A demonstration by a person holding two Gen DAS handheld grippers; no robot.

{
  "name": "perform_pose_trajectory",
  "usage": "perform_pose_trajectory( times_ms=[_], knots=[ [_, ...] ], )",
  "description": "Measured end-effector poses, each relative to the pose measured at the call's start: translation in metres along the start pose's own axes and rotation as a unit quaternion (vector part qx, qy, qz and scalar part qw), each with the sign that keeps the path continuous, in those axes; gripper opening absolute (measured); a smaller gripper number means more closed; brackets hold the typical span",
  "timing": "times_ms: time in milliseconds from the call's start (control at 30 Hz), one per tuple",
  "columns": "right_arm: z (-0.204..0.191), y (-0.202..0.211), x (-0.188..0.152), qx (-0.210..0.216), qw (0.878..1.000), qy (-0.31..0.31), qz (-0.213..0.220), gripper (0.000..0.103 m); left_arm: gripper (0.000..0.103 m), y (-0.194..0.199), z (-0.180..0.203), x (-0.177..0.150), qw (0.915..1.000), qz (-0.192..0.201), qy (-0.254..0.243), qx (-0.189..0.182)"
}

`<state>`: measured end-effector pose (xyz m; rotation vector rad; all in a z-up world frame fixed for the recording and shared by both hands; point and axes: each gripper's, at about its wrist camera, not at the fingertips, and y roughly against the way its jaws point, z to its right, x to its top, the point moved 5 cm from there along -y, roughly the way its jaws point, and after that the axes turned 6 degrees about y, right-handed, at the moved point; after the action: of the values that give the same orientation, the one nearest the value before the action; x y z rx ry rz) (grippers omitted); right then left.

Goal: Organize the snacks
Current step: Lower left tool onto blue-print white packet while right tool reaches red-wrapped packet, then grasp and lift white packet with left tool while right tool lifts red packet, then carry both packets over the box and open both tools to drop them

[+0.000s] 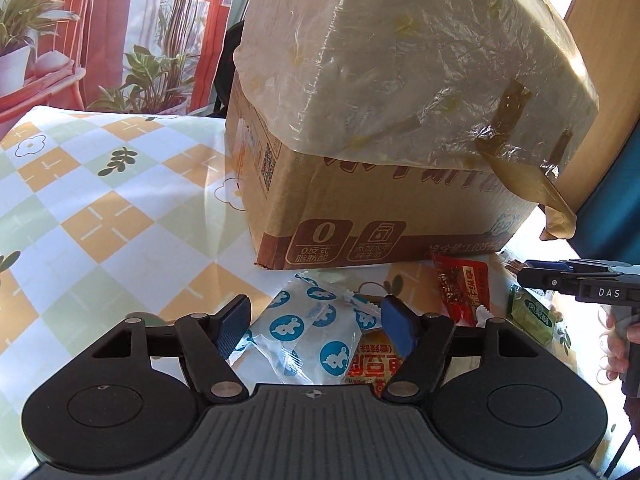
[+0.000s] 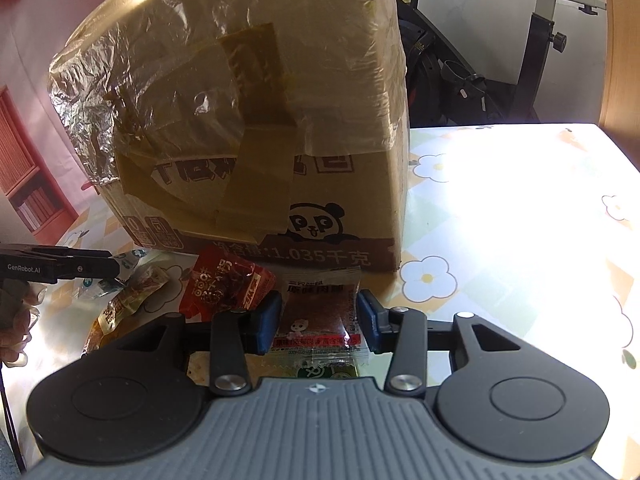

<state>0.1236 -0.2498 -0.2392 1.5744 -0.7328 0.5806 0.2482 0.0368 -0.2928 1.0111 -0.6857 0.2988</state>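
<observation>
1. lower centre of the right wrist view: the right gripper (image 2: 318, 322), pads apart, brackets a clear-and-red flat meat-snack sachet (image 2: 320, 316) without pinching it.
2. lower centre of the left view: the left gripper (image 1: 314, 330), spread wide, hovers over a white pouch with blue bear dots (image 1: 304, 330).
3. both packets look light, crinkly and slippery; pinching mid-body seems safest.
4. the tape-wrapped cardboard box (image 1: 392, 208) fills the upper frame behind them.

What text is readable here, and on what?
"DAS": right tongs body.
"GenRobot.AI": left tongs body.
"0" and "0反式脂肪酸": cardboard box badge.
"1.035千克": box's bottom band.
"原味肉脯": clear meat packet between the right tongs.
Red packet, green packet, orange packet, QR code: too blurred.
</observation>
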Motion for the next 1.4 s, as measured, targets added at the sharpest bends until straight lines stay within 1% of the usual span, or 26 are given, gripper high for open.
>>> perform_pose_trajectory(
  times_ms=[133, 233, 300, 333, 367, 500, 567, 633, 733, 900, 1033, 1133, 1267, 1333, 1400],
  knots=[
    [-0.001, 0.001, -0.001, -0.001, 1.0, 0.003, -0.001, 0.044, 0.074, 0.001, 0.003, -0.004, 0.9999, 0.002, -0.008, 0.007],
    [-0.001, 0.001, -0.002, -0.001, 1.0, 0.001, -0.002, 0.044, 0.073, 0.004, 0.005, -0.009, 0.9999, -0.001, -0.014, 0.004],
    [-0.003, 0.001, -0.002, -0.001, 1.0, 0.002, -0.001, 0.044, 0.069, 0.006, 0.009, -0.015, 0.9998, -0.007, -0.019, -0.002],
    [-0.003, 0.002, -0.003, 0.0, 1.0, 0.003, 0.0, 0.044, 0.063, 0.007, 0.011, -0.017, 0.9997, -0.007, -0.023, -0.002],
    [-0.004, 0.002, -0.003, 0.001, 1.0, 0.004, 0.0, 0.044, 0.052, 0.008, 0.013, -0.02, 0.9996, -0.01, -0.027, 0.002],
    [-0.009, 0.004, -0.006, 0.005, 1.0, 0.009, 0.001, 0.044, 0.047, 0.016, 0.016, -0.025, 0.9998, 0.002, -0.016, 0.015],
    [-0.011, 0.006, -0.007, 0.006, 1.0, 0.012, 0.004, 0.044, 0.046, 0.021, 0.019, -0.027, 0.9995, 0.007, -0.018, 0.025],
    [-0.016, 0.01, -0.007, 0.009, 1.0, 0.02, 0.01, 0.043, 0.045, 0.029, 0.024, -0.027, 0.9988, 0.02, -0.022, 0.039],
    [-0.023, 0.018, -0.006, 0.015, 0.999, 0.035, 0.023, 0.043, 0.045, 0.043, 0.03, -0.026, 0.9981, 0.039, -0.016, 0.045],
    [-0.032, 0.031, -0.007, 0.027, 0.998, 0.045, 0.037, 0.043, 0.045, 0.07, 0.05, -0.023, 0.9952, 0.071, -0.025, 0.062],
    [-0.041, 0.045, -0.006, 0.042, 0.996, 0.051, 0.053, 0.043, 0.045, 0.094, 0.068, -0.022, 0.9925, 0.096, -0.036, 0.067],
    [-0.049, 0.058, -0.003, 0.056, 0.994, 0.058, 0.068, 0.043, 0.045, 0.112, 0.083, -0.017, 0.9899, 0.119, -0.047, 0.061],
    [-0.06, 0.081, 0.017, 0.073, 0.99, 0.07, 0.101, 0.043, 0.045, 0.135, 0.106, 0.004, 0.9843, 0.157, -0.061, 0.052],
    [-0.062, 0.093, 0.033, 0.077, 0.987, 0.078, 0.12, 0.043, 0.045, 0.144, 0.119, 0.02, 0.9804, 0.177, -0.071, 0.05],
    [-0.063, 0.106, 0.055, 0.078, 0.982, 0.091, 0.143, 0.043, 0.045, 0.149, 0.131, 0.036, 0.977, 0.193, -0.078, 0.045]
  ],
)
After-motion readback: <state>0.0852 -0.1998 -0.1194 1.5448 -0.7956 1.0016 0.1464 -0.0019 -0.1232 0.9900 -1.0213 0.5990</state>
